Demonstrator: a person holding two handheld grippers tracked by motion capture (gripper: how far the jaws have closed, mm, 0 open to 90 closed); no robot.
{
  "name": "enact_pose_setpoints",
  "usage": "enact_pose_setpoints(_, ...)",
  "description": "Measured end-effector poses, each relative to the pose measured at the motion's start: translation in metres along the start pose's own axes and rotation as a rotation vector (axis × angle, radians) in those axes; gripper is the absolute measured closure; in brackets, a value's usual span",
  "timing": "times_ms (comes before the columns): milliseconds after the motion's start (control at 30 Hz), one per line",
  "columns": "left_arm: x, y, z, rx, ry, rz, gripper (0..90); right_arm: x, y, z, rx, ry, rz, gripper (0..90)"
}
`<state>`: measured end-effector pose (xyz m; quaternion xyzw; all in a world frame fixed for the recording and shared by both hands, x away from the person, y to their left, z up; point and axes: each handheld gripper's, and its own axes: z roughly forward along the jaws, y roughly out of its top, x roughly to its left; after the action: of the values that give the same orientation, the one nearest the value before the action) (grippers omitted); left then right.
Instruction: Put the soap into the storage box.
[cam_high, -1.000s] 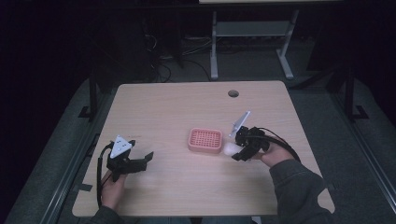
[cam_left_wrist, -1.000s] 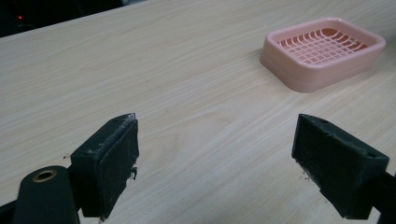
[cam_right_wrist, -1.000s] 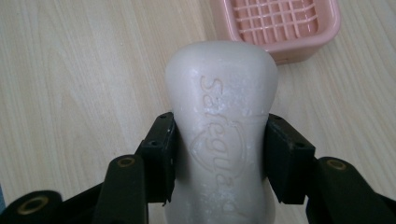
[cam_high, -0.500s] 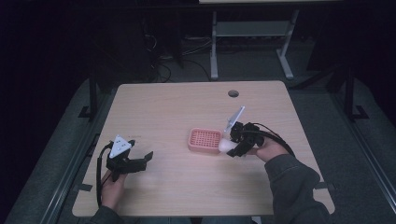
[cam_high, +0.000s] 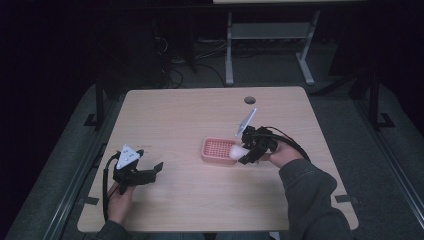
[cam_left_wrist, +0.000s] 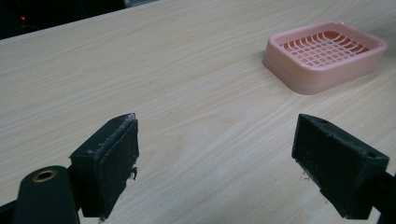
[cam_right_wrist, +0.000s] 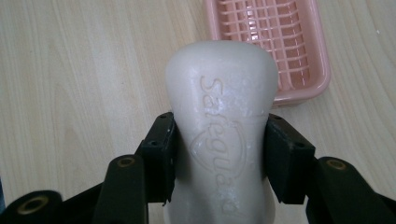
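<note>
A pink soap dish (cam_high: 218, 150) with a grid insert sits near the middle of the table. My right gripper (cam_high: 243, 152) is shut on a white bar of soap (cam_right_wrist: 222, 126) and holds it at the right end of the soap dish (cam_right_wrist: 275, 44), just above it. The soap (cam_high: 236, 151) is a pale lump at the dish's edge in the high view. My left gripper (cam_high: 150, 172) rests low at the table's front left, open, its pads (cam_left_wrist: 109, 163) wide apart with nothing between them. The soap dish (cam_left_wrist: 324, 53) lies ahead of it to the right.
The wooden table (cam_high: 190, 115) has a round cable hole (cam_high: 250, 100) near its back edge. A cable (cam_high: 295, 145) loops from the right gripper. A metal stand (cam_high: 265, 45) is on the dark floor behind the table.
My right gripper has carried the soap leftward, from beside the dish's right side to its right end. The left gripper has stayed in place.
</note>
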<state>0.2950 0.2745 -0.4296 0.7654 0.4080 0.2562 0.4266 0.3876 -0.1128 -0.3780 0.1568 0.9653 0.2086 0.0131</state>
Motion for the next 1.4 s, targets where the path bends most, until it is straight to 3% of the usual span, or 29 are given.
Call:
enact_pose_setpoints(800, -0.001, 0.000, 0.000, -0.004, -0.003, 0.003, 14.6, -0.010, 0.032, -0.006, 0.014, -0.008, -0.024, 48.9)
enact_pose_setpoints(1000, -0.001, 0.000, 0.000, -0.004, -0.004, 0.001, 14.6, -0.014, 0.041, -0.001, 0.020, -0.008, -0.030, 48.9)
enact_pose_setpoints(1400, 0.000, 0.000, -0.001, -0.007, -0.006, -0.004, 14.6, -0.019, 0.057, 0.024, 0.048, -0.008, -0.046, 48.9)
